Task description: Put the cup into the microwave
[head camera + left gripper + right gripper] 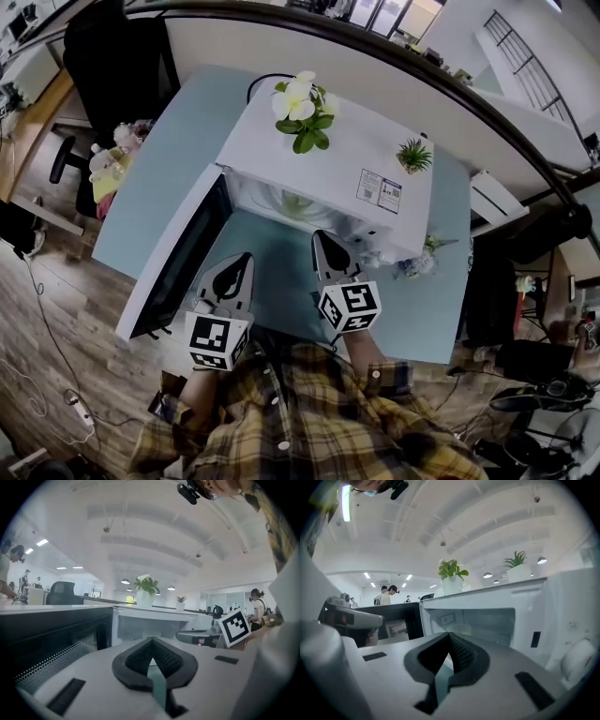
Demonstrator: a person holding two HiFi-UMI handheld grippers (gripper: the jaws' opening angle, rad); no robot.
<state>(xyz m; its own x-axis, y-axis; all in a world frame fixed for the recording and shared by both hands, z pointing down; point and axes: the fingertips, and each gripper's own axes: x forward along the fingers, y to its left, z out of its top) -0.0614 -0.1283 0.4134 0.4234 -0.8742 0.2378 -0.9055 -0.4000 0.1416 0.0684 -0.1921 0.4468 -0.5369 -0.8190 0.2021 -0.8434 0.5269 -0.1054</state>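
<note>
A white microwave (272,150) stands on a light blue table (169,169), its dark-windowed door (178,258) swung open to the left. Inside the cavity sits a pale greenish cup (298,203), also glimpsed in the right gripper view as a pale cup (459,629) just beyond the jaw tips. My left gripper (236,260) hovers in front of the open door, shut and empty. My right gripper (324,238) is just before the cavity mouth, shut with nothing in it. In the gripper views, the left gripper (151,640) and the right gripper (450,635) each show their jaw tips meeting.
On top of the microwave stand a white-flowered plant (300,111) and a small green plant (413,155). Stuffed toys (108,164) lie at the table's left edge, near a black chair (108,56). Small items (417,262) sit right of the microwave. People stand far off.
</note>
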